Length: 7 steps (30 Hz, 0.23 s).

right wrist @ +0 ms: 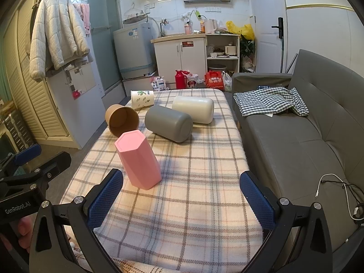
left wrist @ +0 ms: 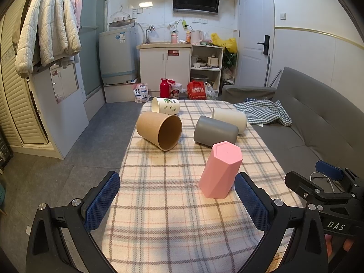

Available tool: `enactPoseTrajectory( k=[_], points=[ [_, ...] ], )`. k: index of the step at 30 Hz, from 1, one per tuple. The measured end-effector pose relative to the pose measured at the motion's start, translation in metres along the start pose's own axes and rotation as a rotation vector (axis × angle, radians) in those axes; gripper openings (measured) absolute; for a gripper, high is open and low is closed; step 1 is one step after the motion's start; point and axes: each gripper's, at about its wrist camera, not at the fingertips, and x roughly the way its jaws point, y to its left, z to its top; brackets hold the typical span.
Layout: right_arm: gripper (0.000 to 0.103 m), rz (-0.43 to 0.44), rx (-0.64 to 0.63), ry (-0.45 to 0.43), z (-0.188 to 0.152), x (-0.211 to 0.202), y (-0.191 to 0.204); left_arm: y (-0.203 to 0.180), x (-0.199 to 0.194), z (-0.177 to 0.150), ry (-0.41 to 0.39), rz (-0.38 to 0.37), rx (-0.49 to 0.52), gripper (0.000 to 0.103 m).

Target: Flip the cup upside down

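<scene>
The pink cup (left wrist: 220,170) stands base-up on the plaid tabletop (left wrist: 173,204), slightly tilted in both views (a faceted, hexagonal shape), near the middle of the near half. The left gripper (left wrist: 177,202) hangs over the near edge with its jaws spread wide and nothing between them; the pink cup sits just ahead of its right finger, apart from it. The right gripper (right wrist: 182,200) is likewise released and empty, the pink cup just ahead of its left finger.

Toward the far end four cups lie on their sides: a brown cup (left wrist: 159,130) by the left edge, mouth facing the cameras; a leaf-printed cup (left wrist: 165,105) at the far left corner; a grey cup (left wrist: 215,131) and a white cup (left wrist: 229,117) touching each other toward the right edge. A grey sofa (right wrist: 295,136) runs along the table's right side.
</scene>
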Motion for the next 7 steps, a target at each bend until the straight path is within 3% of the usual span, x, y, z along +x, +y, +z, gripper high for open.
enactPoseTrajectory(
  k=[7],
  points=[
    [0.103,0.001,-0.003,0.007,-0.0024,0.0015,0.0016,-0.0006,0.0003,-0.0008,0.000,0.001,-0.003,0.103]
  ],
)
